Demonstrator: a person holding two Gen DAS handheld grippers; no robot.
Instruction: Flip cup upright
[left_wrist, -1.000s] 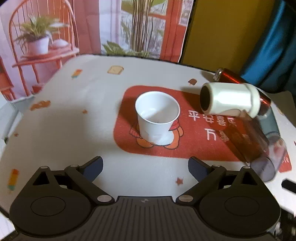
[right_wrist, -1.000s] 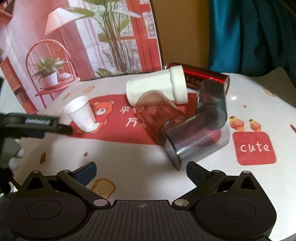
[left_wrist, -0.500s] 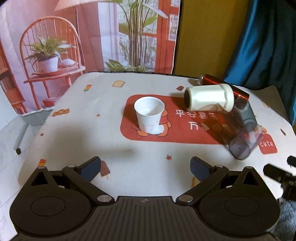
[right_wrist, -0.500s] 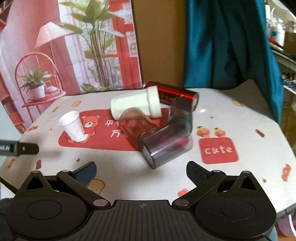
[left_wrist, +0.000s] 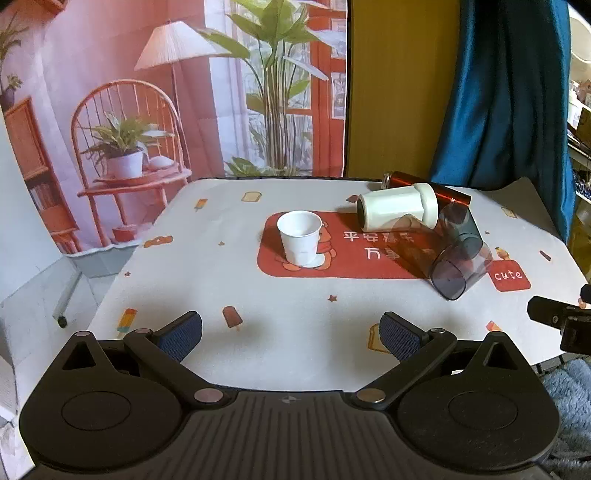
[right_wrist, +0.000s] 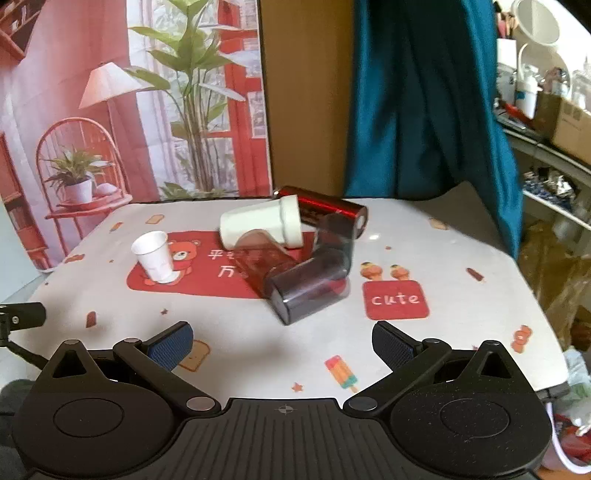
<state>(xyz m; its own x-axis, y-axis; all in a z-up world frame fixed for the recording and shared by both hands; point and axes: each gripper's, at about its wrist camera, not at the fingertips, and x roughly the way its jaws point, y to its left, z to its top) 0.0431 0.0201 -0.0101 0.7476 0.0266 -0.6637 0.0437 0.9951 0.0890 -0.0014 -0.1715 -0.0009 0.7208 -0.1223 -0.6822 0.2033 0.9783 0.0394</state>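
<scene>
A small white paper cup (left_wrist: 300, 237) stands upright, mouth up, on the left end of the red mat (left_wrist: 351, 262); it also shows in the right wrist view (right_wrist: 153, 255). My left gripper (left_wrist: 291, 334) is open and empty, well back near the table's front edge. My right gripper (right_wrist: 282, 345) is open and empty, also back from the cups. A pile of cups lies on its side to the right: a cream cup (left_wrist: 397, 211), a smoky grey tumbler (left_wrist: 458, 269), a reddish clear cup (left_wrist: 413, 243) and a red metallic bottle (left_wrist: 424, 182).
The table (left_wrist: 207, 280) has a white patterned cloth with a small red "cute" patch (right_wrist: 396, 299). A printed backdrop and a blue curtain (right_wrist: 424, 103) stand behind the table. Cluttered shelves (right_wrist: 546, 110) are at the far right. The table edge drops off left and right.
Both grippers have pulled back and up from the cups, so the whole table shows. The white paper cup stays upright on the mat. The pile has not moved.
</scene>
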